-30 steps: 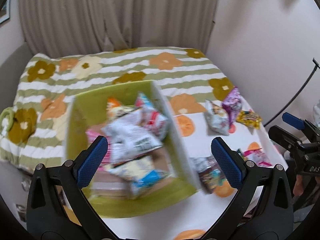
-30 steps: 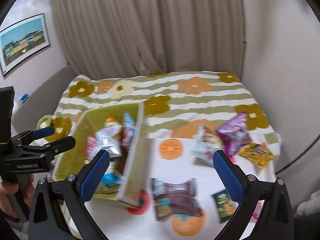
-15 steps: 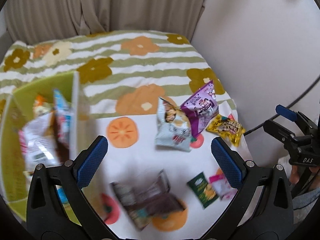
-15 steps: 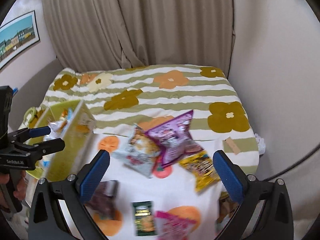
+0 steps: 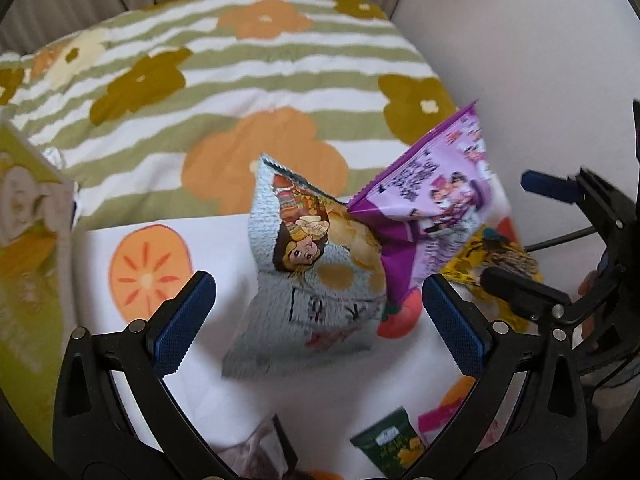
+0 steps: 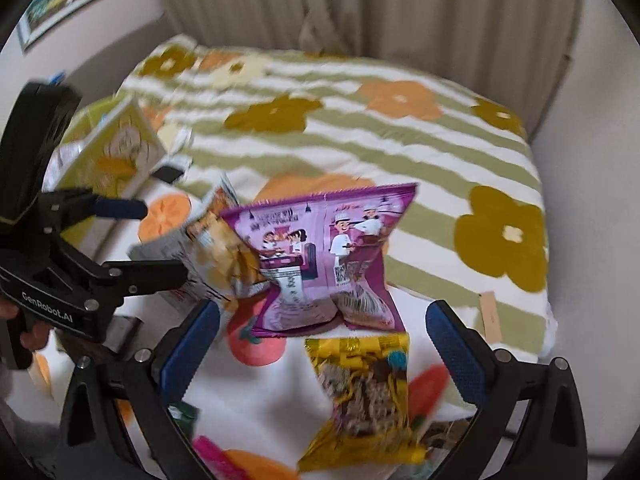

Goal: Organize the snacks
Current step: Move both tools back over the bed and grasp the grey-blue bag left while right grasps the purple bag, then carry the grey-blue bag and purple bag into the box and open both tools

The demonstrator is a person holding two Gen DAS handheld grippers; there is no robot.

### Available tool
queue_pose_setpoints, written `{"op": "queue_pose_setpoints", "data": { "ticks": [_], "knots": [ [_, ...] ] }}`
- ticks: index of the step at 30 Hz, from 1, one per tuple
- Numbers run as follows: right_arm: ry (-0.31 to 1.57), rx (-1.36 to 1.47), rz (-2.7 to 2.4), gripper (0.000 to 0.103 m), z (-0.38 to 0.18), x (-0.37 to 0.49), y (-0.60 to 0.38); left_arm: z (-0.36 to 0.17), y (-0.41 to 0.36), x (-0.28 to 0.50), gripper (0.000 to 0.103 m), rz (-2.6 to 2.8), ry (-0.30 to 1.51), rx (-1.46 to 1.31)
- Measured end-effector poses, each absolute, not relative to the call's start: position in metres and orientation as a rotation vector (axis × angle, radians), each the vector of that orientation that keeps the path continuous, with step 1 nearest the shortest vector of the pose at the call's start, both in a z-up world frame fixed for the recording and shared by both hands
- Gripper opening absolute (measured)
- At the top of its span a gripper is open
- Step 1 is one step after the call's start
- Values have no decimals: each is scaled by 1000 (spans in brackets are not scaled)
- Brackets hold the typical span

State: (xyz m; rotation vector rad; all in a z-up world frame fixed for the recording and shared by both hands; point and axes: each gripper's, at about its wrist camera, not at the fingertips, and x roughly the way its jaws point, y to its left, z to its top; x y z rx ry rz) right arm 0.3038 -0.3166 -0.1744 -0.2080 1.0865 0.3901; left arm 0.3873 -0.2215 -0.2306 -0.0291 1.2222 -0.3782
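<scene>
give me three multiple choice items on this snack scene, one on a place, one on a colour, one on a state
1. Which pack lies between the left gripper's fingers?
A. silver chip bag
B. yellow snack pack
C. dark green packet

2. What colour is the bag overlapping the silver one?
A. red
B. purple
C. blue

3. What state is the right gripper in?
A. shut on a pack
B. open, empty
C. out of view

Answers:
1 A: the silver bag fills the gap in the left wrist view.
2 B: its purple printed face shows in both views.
3 B: its fingers stand wide apart, holding nothing.
</scene>
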Motion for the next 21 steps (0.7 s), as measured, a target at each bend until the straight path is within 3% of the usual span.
{"op": "queue_pose_setpoints", "data": {
  "ticks": [10,12,15,19,21],
  "knots": [
    [1133,-315,511,102,-213,336,-315,-273,-235,412,100,-337,1293,-43],
    [1135,-318,529,102,-217,338,-315,-278,-236,412,89,-341,1301,-33],
    [1134,-317,595,101,-219,341,-314,-283,-237,412,82,-358,1309,-56],
    [1158,-339,621,88,-226,343,-312,-281,-234,409,73,-379,1305,-84],
    [1153,-320,627,88,-226,345,-312,-281,-234,406,68,-379,1305,-89]
  ]
}}
